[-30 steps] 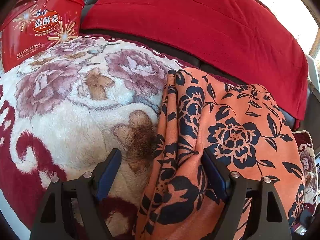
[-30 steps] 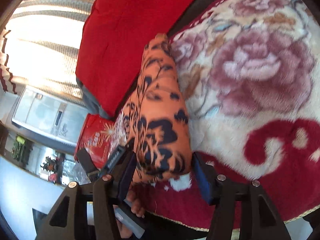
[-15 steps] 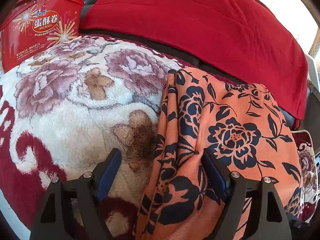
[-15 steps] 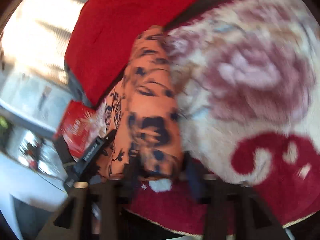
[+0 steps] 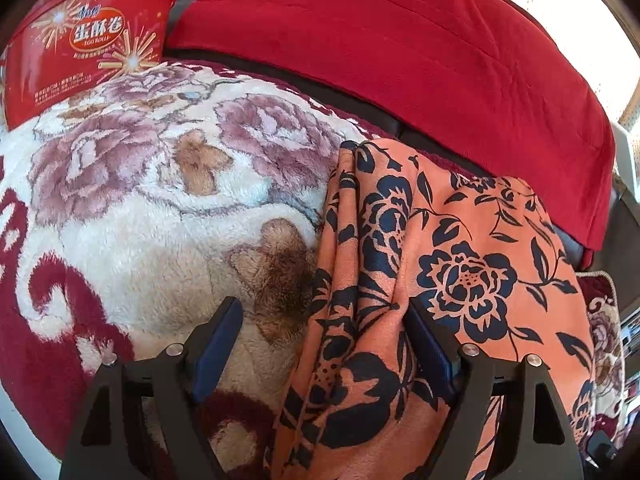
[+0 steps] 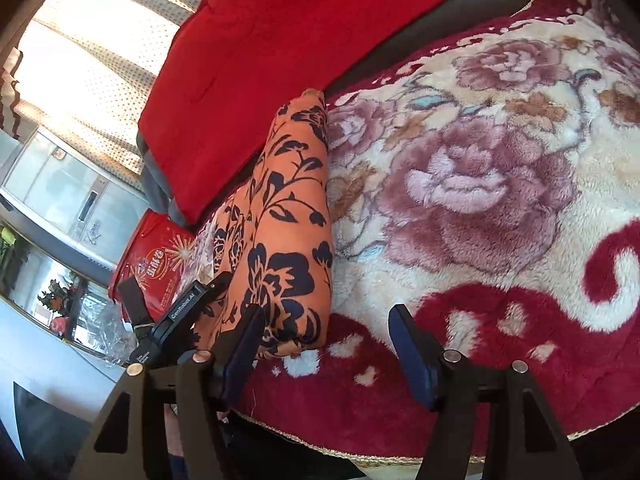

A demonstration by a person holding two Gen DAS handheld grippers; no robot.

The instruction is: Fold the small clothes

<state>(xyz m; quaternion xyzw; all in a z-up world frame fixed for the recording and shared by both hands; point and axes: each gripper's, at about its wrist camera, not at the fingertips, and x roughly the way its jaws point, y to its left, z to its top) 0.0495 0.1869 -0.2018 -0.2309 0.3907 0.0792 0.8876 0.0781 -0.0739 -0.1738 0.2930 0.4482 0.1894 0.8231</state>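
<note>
An orange cloth (image 5: 460, 248) with a navy flower print lies folded on a plush floral blanket (image 5: 140, 208). My left gripper (image 5: 324, 348) stands open over the cloth's near left edge. Its right finger (image 5: 430, 354) rests against the fabric, and its left finger (image 5: 218, 344) is over bare blanket. In the right wrist view the same cloth (image 6: 288, 216) runs as a narrow folded strip. My right gripper (image 6: 328, 352) is opening just past the strip's near end. Only the cloth's corner reaches beside its left finger (image 6: 244, 348), and no pad presses on it. The left gripper's black finger (image 6: 188, 300) shows on the cloth's far side.
A red egg-roll tin (image 5: 80, 40) stands at the blanket's far left corner. A red cushion (image 5: 400, 48) lines the back. The blanket's front edge (image 6: 360, 454) runs just under my right gripper. Curtains (image 6: 80, 64) and a glass cabinet (image 6: 60, 184) lie beyond.
My right gripper has let go of the cloth's end, widened, and drawn back to the right, so the cloth now lies by its left finger. The left gripper has not moved.
</note>
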